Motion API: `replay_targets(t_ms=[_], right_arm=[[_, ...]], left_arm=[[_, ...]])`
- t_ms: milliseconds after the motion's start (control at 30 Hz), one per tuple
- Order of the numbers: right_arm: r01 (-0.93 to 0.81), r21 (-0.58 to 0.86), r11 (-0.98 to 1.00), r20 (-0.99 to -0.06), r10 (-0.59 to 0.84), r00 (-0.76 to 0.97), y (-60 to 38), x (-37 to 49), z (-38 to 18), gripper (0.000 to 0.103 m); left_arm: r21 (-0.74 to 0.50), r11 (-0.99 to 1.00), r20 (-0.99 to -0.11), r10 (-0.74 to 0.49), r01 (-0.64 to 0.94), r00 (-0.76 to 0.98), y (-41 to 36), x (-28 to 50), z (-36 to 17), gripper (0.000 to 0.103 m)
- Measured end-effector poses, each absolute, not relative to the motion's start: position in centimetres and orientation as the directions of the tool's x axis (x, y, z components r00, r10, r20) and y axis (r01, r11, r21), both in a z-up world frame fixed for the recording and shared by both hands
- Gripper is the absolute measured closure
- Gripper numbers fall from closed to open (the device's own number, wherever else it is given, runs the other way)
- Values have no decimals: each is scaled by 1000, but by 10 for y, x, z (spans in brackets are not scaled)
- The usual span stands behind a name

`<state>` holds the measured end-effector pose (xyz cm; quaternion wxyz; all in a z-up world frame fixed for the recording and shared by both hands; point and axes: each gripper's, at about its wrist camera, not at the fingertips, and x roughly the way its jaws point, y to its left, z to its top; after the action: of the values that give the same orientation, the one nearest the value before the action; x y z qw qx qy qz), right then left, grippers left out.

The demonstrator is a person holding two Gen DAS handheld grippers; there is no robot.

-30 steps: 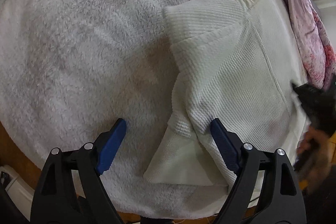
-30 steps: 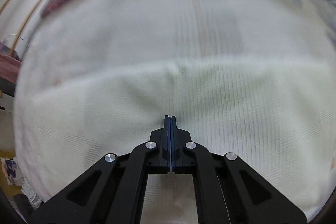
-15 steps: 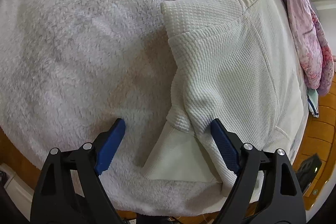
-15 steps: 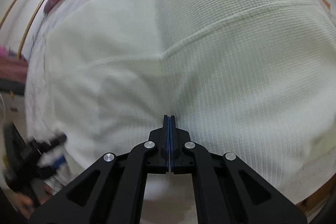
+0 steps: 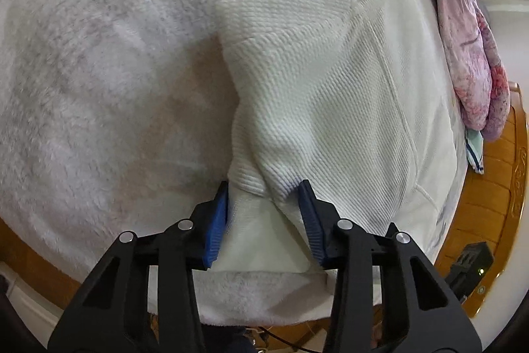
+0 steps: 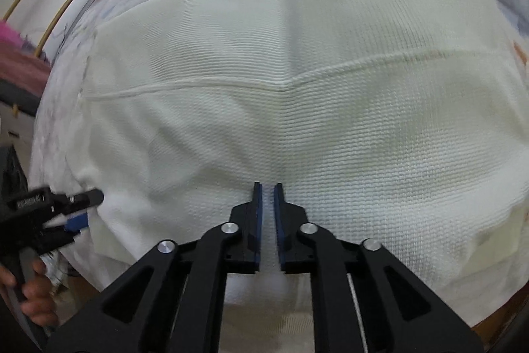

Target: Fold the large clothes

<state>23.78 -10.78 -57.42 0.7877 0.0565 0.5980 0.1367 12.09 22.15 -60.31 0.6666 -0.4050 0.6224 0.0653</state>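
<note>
Since a second ago the left gripper [image 5: 264,204] is closing around the sweater [image 5: 314,95] cuff; the right gripper [image 6: 267,204], empty, is opening slightly above it.

Waffle-knit cream garment [image 5: 324,95] on seemingly fleecy white blanket [image 5: 99,62]

My left wrist camera looks steeply down along my left gripper [image 5: 264,214], close over the cream waffle-knit garment [image 5: 330,95] at the bed's near edge. My right wrist camera looks down along my right gripper [image 6: 267,210], closer still. Both views share the garment; the right also catches my left gripper at its left edge.
</note>
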Motion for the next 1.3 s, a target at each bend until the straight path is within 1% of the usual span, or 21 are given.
replay_targets(t_ms=[67,100,133,167,200,233,267,300,333,500,600,700,933,967,1000,1067,1100,1133,1167,1200,1300], right_arm=[[-181,223,958,-927,265,264,-100,230,-570,86],[-193,208,959,-926,257,276,-96,227,-567,86],[-205,214,955,-922,267,281,-93,223,-567,86],[-236,238,942,-909,302,287,-87,217,-561,85],[-257,241,936,-903,313,294,-72,217,-558,80],[-288,245,926,-894,331,303,-65,213,-553,78],[-333,244,911,-879,353,321,-53,206,-545,65],[-369,234,899,-867,365,340,-43,199,-537,41],[-400,222,889,-851,377,367,-34,191,-530,36],[-524,218,823,-803,456,383,-6,159,-511,32],[-564,182,806,-810,448,378,7,148,-512,30],[-576,156,803,-810,437,391,21,147,-519,26],[-571,93,815,-822,387,419,50,169,-543,26],[-580,84,810,-823,385,419,57,170,-546,26],[-587,82,806,-821,388,418,59,171,-548,40],[-592,63,804,-840,362,403,64,172,-553,59],[-587,55,807,-846,350,402,64,173,-554,74],[-576,64,815,-855,342,389,62,176,-555,82],[-563,78,823,-863,339,376,59,180,-556,87],[-539,127,833,-866,357,349,52,187,-556,89],[-462,279,842,-843,445,301,29,203,-549,91]], left_arm=[[-460,675,-881,-427,-577,203,221,126,-603,85],[-468,672,-877,-433,-574,207,221,129,-601,87],[-486,667,-868,-446,-565,219,222,129,-595,93],[-501,665,-859,-457,-554,230,223,129,-589,94],[-516,665,-852,-465,-540,241,223,130,-582,94],[-538,666,-839,-481,-518,254,223,130,-573,94],[-564,662,-823,-503,-494,266,222,132,-566,95],[-583,658,-810,-519,-478,273,221,133,-561,95],[-599,654,-798,-536,-462,276,222,134,-557,95],[-621,625,-776,-576,-473,257,232,134,-555,96],[-630,633,-770,-586,-451,254,232,132,-550,96],[-639,636,-764,-593,-432,255,230,133,-546,97],[-661,612,-741,-622,-434,252,230,140,-546,97],[-661,609,-741,-622,-438,254,230,141,-547,97],[-664,601,-738,-624,-445,257,230,142,-548,97],[-660,590,-739,-623,-466,259,232,143,-550,96],[-661,584,-738,-621,-471,264,234,143,-550,96],[-670,571,-731,-620,-474,286,237,141,-547,94],[-673,569,-730,-612,-472,304,239,140,-543,94],[-669,579,-739,-588,-467,330,241,138,-534,92],[-645,606,-764,-515,-466,388,248,134,-512,83]])
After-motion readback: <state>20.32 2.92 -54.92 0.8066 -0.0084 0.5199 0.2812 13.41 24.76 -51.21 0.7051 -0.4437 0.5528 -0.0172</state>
